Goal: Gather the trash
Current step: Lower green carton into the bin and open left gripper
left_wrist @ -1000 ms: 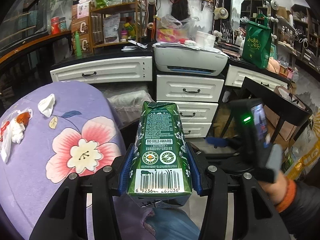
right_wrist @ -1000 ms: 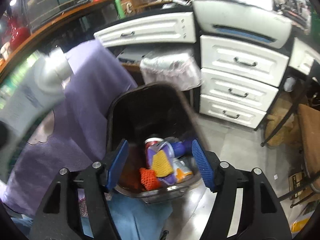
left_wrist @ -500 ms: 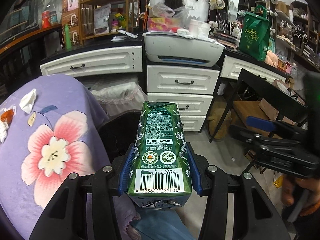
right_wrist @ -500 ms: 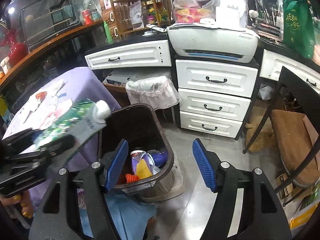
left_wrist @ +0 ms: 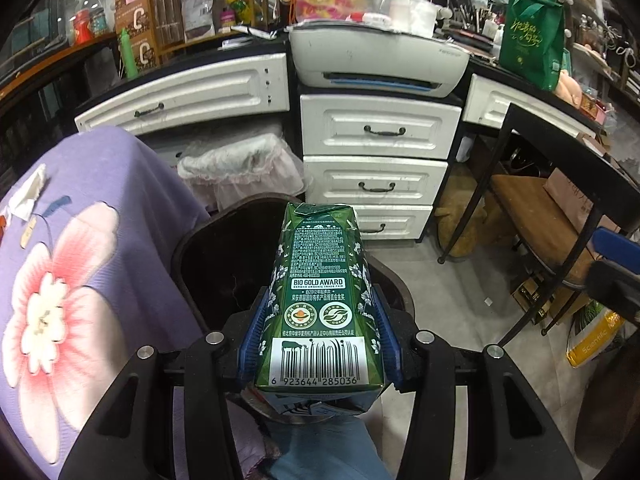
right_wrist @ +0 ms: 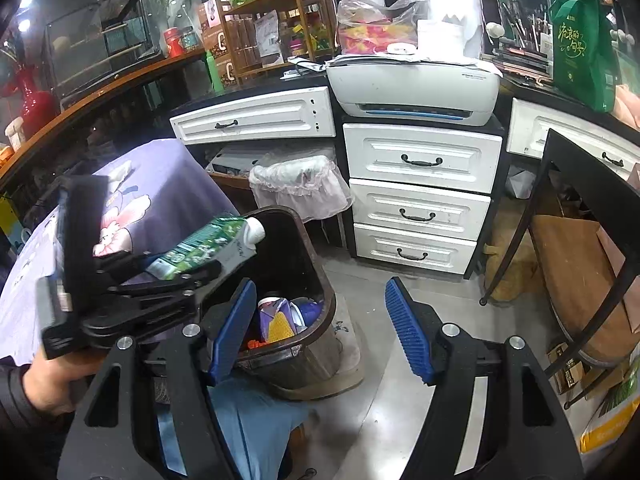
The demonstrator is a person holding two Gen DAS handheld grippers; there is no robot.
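Note:
My left gripper (left_wrist: 320, 336) is shut on a green milk carton (left_wrist: 320, 300) with a barcode and a white cap. It holds the carton over the open dark brown trash bin (left_wrist: 224, 264). In the right wrist view the carton (right_wrist: 204, 246) lies tilted above the bin's rim (right_wrist: 324, 280), and the bin holds several pieces of coloured trash (right_wrist: 280, 316). My right gripper (right_wrist: 320, 328) is open and empty, to the right of the bin above the floor. Scraps of tissue (left_wrist: 28, 194) lie on the purple flowered tablecloth (left_wrist: 72, 264).
White drawers (left_wrist: 376, 184) and a printer (left_wrist: 380, 60) stand behind the bin. A second bin lined with a pale bag (left_wrist: 236, 168) sits under the counter. A black-framed chair (left_wrist: 560, 216) stands to the right. A yellow bag (left_wrist: 592, 336) lies on the floor.
My left gripper has carried the carton rightward off the table to over the trash bin. My right gripper has lifted and pulled back from the bin, staying open.

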